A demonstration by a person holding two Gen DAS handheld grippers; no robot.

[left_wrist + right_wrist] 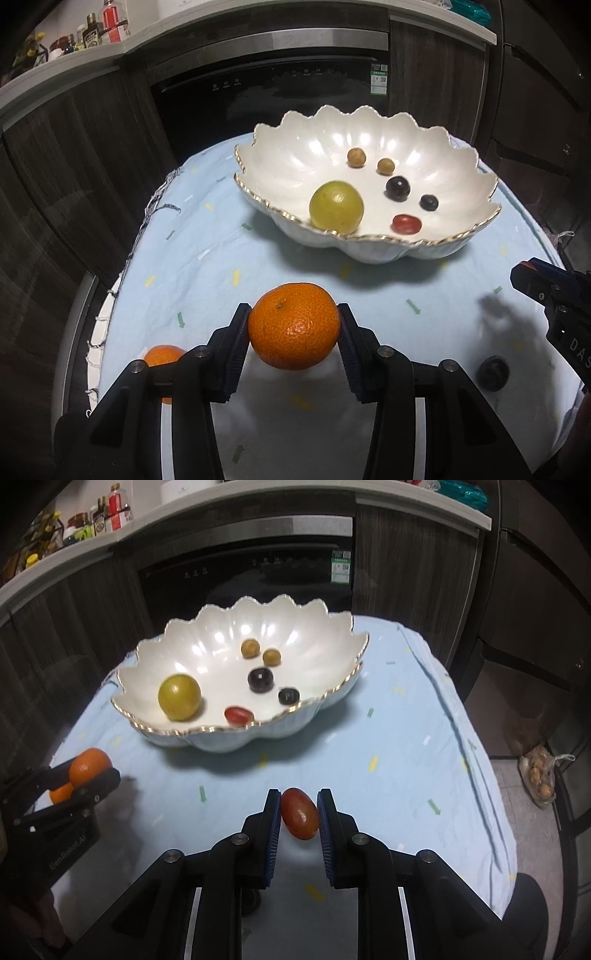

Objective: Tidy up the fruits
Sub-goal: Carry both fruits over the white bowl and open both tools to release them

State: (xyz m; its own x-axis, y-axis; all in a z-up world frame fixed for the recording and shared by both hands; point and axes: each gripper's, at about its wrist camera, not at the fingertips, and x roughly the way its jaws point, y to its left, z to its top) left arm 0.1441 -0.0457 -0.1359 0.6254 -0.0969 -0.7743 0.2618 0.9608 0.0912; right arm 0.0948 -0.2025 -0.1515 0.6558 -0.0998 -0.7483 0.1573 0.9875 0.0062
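My left hand-held gripper point(293, 325) clamps the mandarin point(294, 325) across its middle; my right hand-held gripper point(298, 812) pinches the soft, slippery cherry tomato point(300, 813). Both hang near the bowl point(343, 635).

Dark wood cabinets point(92, 147), black oven point(266, 92), white countertop point(236, 498), dim light

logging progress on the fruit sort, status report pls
Left gripper shut on tangerine, right gripper shut on red oval fruit. Bowl holds six fruits. Second tangerine on cloth. Path to bowl clear.
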